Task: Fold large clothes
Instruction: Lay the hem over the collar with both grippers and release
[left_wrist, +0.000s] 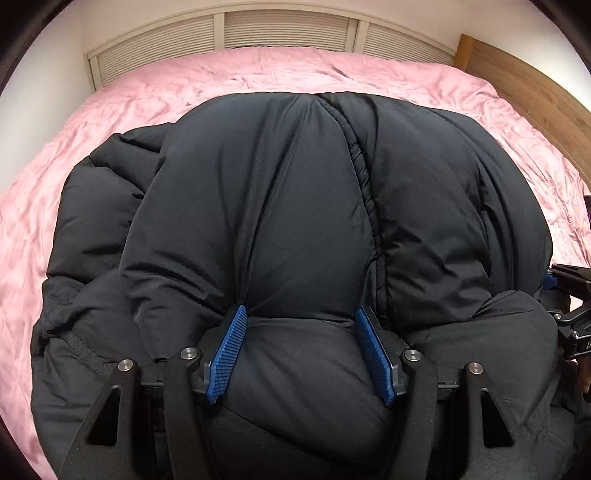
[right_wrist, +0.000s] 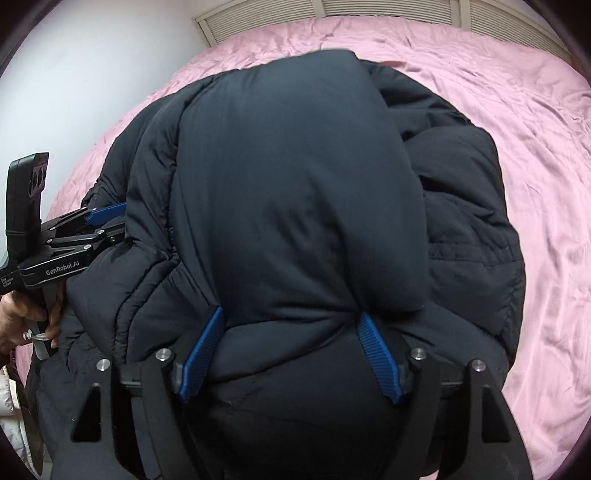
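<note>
A bulky black puffer jacket (left_wrist: 303, 206) lies bunched on a bed covered by a pink sheet (left_wrist: 110, 122), and it looks soft, airy and springy, with a slick shell likely to slide (a judgement from its puffed panels), so the stitched seams and hems seem the surest places to hold. The left gripper (left_wrist: 301, 350) and the right gripper (right_wrist: 290, 356) sit side by side at the jacket's near edge, both pointing forward over the bed. Each has its blue-padded jaws spread wide yet squeezing a fat roll of padding between them.

pink bedsheet (left_wrist: 110, 122), slatted headboard (left_wrist: 288, 33)
</note>
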